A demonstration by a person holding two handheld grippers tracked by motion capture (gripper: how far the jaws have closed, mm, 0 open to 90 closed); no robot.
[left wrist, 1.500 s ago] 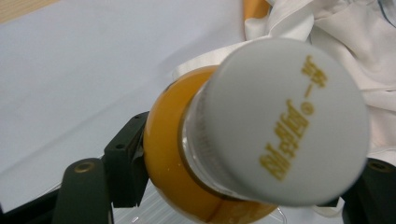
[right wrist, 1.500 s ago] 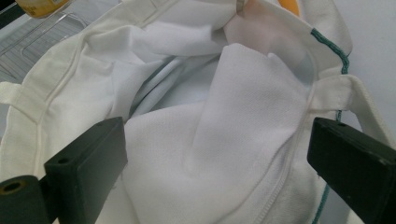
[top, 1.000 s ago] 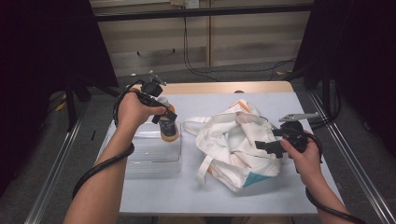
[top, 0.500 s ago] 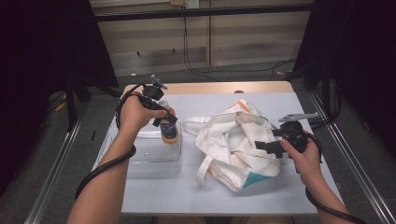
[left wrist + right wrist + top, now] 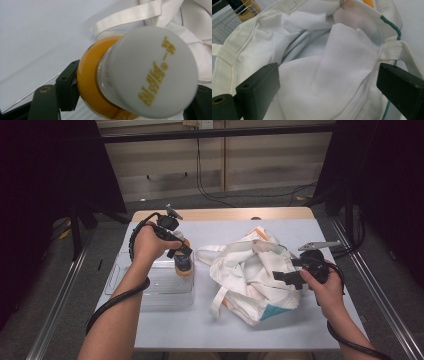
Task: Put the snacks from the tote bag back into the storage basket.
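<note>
Left gripper (image 5: 181, 254) clamped on a small bottle (image 5: 183, 262), orange juice inside, white cap (image 5: 152, 72) w/ yellow print seen close up in left gripper view. Bottle held up just over the right end of a clear plastic box (image 5: 150, 285) on the left part of the table (image 5: 200, 330), cap tipped toward the hand. Black jaws pressed on both sides of the orange body (image 5: 87, 82). Just right of the bottle, a loose white strap (image 5: 205, 255) from the cloth bag (image 5: 250, 275). Bag in the middle of the table, crumpled, white w/ a teal patch at the near corner & an orange bit at the far edge. Right gripper (image 5: 282, 276) at the bag's right side, jaws standing wide apart in right gripper view, white cloth (image 5: 332, 75) bunched between them but not pinched. Teal stitching (image 5: 393, 27) along the bag rim on the right in that view. Bottle & box edge seen far off at top left there too. Both grippers well apart, bag between them.
</note>
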